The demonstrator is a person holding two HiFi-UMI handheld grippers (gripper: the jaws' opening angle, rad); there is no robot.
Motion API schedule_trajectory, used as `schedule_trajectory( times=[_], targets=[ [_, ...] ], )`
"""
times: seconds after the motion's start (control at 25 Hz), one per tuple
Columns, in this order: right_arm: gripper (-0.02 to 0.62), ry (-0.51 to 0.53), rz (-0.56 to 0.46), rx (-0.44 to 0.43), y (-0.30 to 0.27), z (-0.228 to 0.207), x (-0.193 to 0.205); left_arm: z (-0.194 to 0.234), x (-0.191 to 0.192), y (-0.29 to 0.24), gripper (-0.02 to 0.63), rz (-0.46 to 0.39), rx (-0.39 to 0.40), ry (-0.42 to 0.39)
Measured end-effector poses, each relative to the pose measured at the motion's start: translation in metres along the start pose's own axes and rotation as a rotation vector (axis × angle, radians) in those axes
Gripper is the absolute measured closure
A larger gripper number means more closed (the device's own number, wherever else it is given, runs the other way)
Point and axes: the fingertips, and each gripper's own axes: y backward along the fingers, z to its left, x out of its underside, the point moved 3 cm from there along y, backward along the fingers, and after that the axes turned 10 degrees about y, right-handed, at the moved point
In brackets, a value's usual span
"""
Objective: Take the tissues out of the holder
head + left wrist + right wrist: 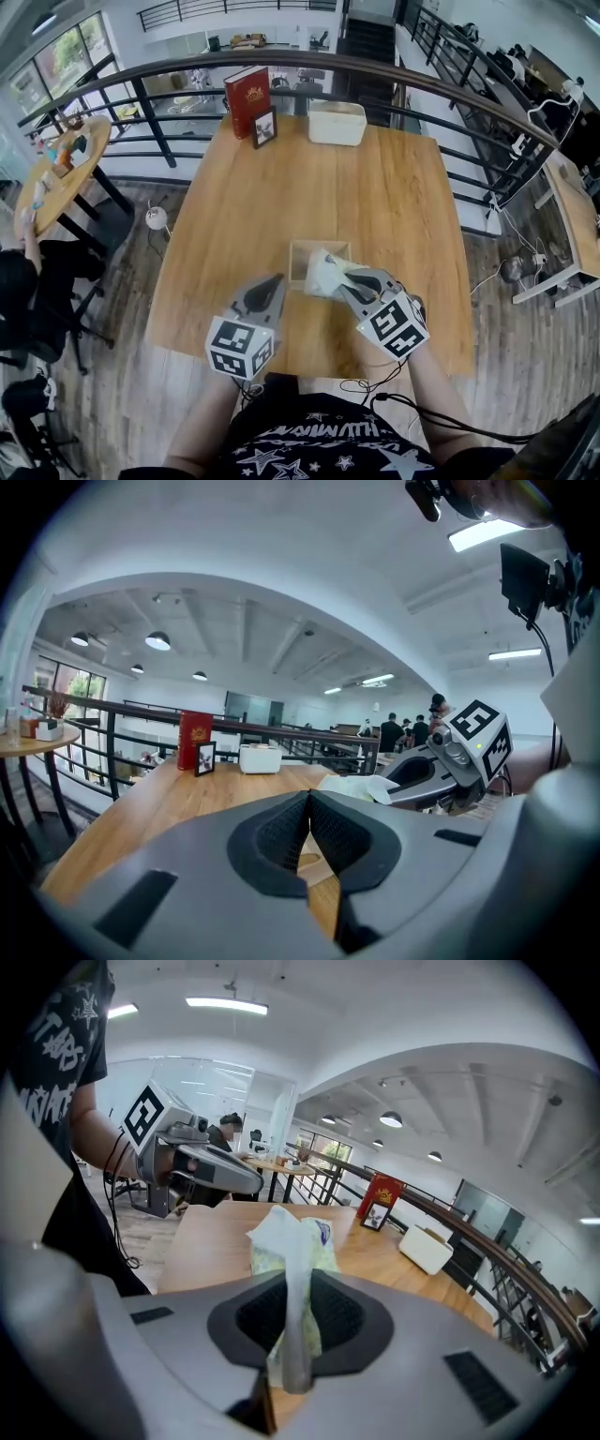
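Right gripper (296, 1330): jaws pinched narrow on the soft tissue pack (292, 1241), with a white sheet trailing between the pads. In the head view the pack overlaps the 4 o'clock corner of the wooden holder (298, 246), which sits toward the 6 o'clock edge of the table (394, 187). Left gripper (308, 832): jaws together with nothing between them, at the holder's 7 o'clock. Red book (246, 98), photo frame (263, 127) and white box (337, 122) stand along the table's 12 o'clock edge.

Holder (298, 253) sits on the table's (412, 206) near half, tissues (326, 272) over its right side. Far edge: book (246, 98), frame (263, 127) before it, box (337, 123) to their right.
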Motion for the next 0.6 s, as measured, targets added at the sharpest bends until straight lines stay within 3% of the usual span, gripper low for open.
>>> schedule_trajectory(
  times=[0.6],
  targets=[
    [0.540, -0.055, -0.055, -0.001, 0.102, 0.125, 0.039, -0.109, 0.077, 0.103, 0.592, 0.026, -0.028, -0.013]
  ],
)
